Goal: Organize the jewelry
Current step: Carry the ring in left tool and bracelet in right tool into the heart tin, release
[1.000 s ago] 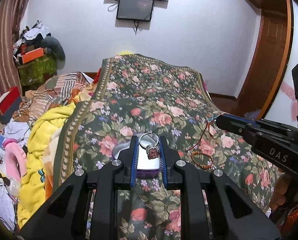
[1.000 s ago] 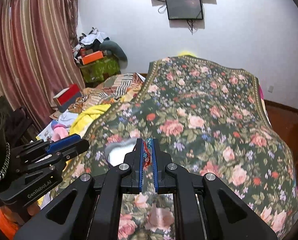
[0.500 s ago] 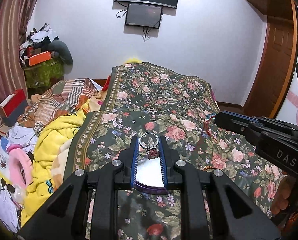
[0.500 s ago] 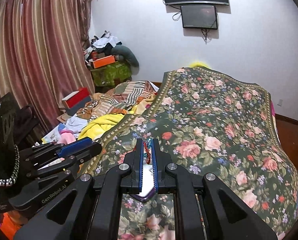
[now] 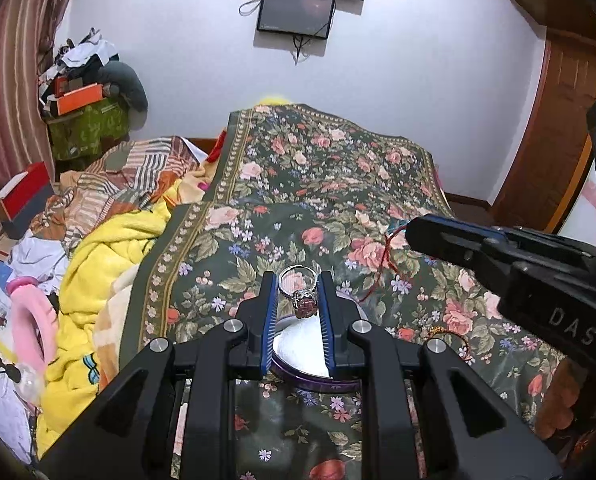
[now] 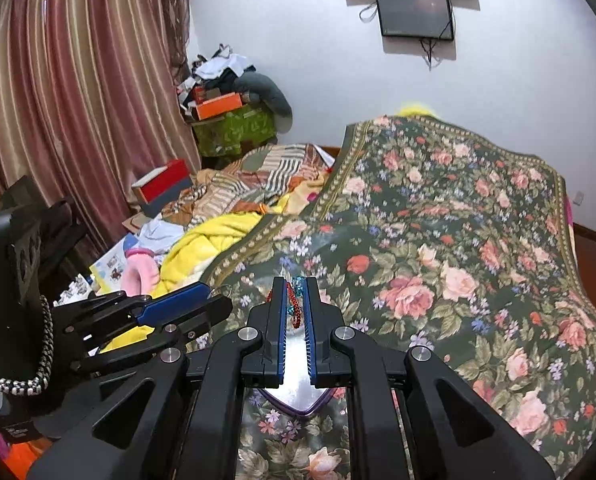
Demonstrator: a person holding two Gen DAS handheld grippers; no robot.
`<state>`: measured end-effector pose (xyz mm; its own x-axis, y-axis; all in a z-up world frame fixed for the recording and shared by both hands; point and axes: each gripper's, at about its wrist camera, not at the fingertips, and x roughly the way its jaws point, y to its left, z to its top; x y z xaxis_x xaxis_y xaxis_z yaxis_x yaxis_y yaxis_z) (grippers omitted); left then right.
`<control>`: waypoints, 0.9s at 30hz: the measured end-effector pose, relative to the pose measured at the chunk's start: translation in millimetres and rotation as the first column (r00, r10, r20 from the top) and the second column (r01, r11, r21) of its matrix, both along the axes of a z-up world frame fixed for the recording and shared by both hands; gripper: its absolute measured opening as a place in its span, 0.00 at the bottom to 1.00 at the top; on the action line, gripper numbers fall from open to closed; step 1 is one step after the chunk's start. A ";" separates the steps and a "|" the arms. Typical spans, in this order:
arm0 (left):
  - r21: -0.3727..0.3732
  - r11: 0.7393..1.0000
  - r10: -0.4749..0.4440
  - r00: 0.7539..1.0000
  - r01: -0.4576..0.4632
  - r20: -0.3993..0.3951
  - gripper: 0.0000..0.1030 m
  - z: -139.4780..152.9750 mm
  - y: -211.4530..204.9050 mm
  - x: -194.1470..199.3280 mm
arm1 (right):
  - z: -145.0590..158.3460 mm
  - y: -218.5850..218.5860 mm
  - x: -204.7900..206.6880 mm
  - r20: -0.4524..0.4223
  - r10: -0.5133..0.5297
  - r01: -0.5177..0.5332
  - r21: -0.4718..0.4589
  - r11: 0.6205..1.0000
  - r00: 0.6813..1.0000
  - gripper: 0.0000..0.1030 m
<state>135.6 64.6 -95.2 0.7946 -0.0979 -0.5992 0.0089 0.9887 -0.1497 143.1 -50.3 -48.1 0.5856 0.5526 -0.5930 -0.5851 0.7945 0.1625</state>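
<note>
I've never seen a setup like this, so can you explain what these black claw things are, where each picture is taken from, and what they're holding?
The black claws are hand-held grippers, one in each of a person's hands, each with a camera looking forward along its two fingers. There is no robot arm.

One picture comes from the left gripper. It is shut on a silver ring with a reddish stone. The right gripper shows at that picture's right edge.

The other picture comes from the right gripper, which is shut on a red cord with small blue beads.

Below both lies a bed with a flowered bedspread. On it sits a shiny dish with a purple rim, directly under the grippers. A second red cord lies on the bedspread to the dish's right.
</note>
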 end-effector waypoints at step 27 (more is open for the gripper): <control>-0.031 0.999 -0.036 0.987 0.031 -0.157 0.18 -54.0 -6.9 30.7 | -75.1 6.5 35.4 -0.207 -0.007 -0.010 -0.079 0.997 0.978 0.07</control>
